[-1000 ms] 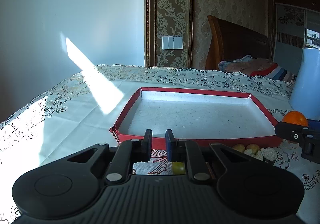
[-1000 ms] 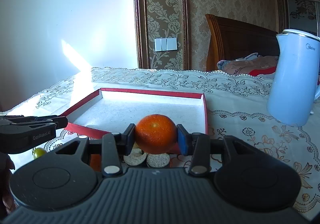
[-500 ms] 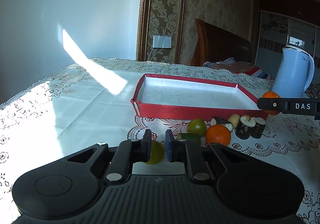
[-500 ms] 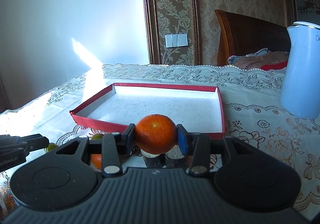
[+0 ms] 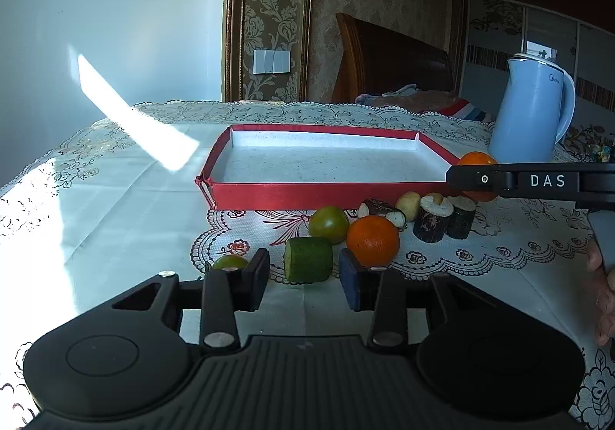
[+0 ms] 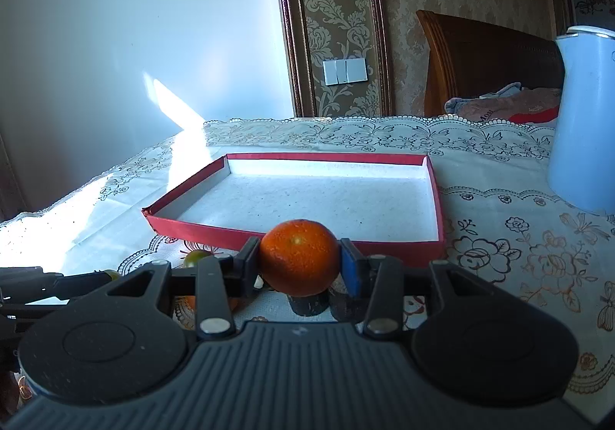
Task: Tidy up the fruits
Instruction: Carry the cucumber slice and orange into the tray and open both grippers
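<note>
Red tray (image 6: 432, 245) lay empty, so right gripper (image 6: 300, 264) clamped an orange (image 6: 299, 261) (bound there, likely) while left gripper (image 5: 303, 278), jaws just opened, held nothing.

Both tools share one build — a matte black ribbed body, two round side discs, silver pivot screws on black linkage bars. The left gripper (image 5: 303, 278) and right gripper (image 6: 300, 264) each carry one black pad (image 5: 256, 278) and one blue — white "DAS" lettering marks the right's side.

small green fruit (image 5: 230, 261) half hidden
</note>
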A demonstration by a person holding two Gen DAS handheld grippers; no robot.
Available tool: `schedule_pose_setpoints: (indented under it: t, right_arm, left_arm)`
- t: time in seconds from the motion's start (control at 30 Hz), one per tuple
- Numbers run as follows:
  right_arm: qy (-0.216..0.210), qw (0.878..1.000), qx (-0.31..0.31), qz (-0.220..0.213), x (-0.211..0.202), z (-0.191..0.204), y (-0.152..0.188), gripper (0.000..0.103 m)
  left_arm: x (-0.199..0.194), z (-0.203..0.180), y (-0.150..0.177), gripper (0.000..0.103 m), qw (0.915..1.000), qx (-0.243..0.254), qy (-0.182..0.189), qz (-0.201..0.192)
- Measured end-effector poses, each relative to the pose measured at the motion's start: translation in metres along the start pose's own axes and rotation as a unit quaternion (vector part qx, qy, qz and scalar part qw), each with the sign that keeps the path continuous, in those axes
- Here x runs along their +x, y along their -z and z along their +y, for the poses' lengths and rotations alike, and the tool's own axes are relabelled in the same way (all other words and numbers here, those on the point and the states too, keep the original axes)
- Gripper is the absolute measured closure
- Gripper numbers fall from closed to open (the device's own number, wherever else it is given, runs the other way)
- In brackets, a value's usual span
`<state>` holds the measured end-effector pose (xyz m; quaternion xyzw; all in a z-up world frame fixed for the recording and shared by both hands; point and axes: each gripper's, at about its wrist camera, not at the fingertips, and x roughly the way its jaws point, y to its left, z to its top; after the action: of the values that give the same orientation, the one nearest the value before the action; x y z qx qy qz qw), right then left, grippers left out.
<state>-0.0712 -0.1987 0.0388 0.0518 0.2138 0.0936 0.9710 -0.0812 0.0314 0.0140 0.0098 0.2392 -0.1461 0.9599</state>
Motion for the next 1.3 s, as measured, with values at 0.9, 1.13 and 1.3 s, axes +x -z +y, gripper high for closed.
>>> schedule_pose_setpoints:
  t: [0.9,1.13,1.3]
  right_arm:
    - [-0.014,1.0,0.015,0.005,0.0,-0.01,0.003,0.062]
    - [-0.015,1.0,0.02,0.007,0.0,-0.012,0.004,0.062]
    - [-0.016,1.0,0.022,0.006,-0.001,-0.012,0.005,0.062]
  left_arm:
    - [0.031,-0.025,-0.004,0.049,0.9987,0.045,-0.02,0.011]
    - [0.037,-0.007,-0.004,0.062,0.9992,-0.012,-0.012,0.035]
    - [0.04,-0.011,-0.004,0.069,0.9991,-0.001,-0.018,0.039]
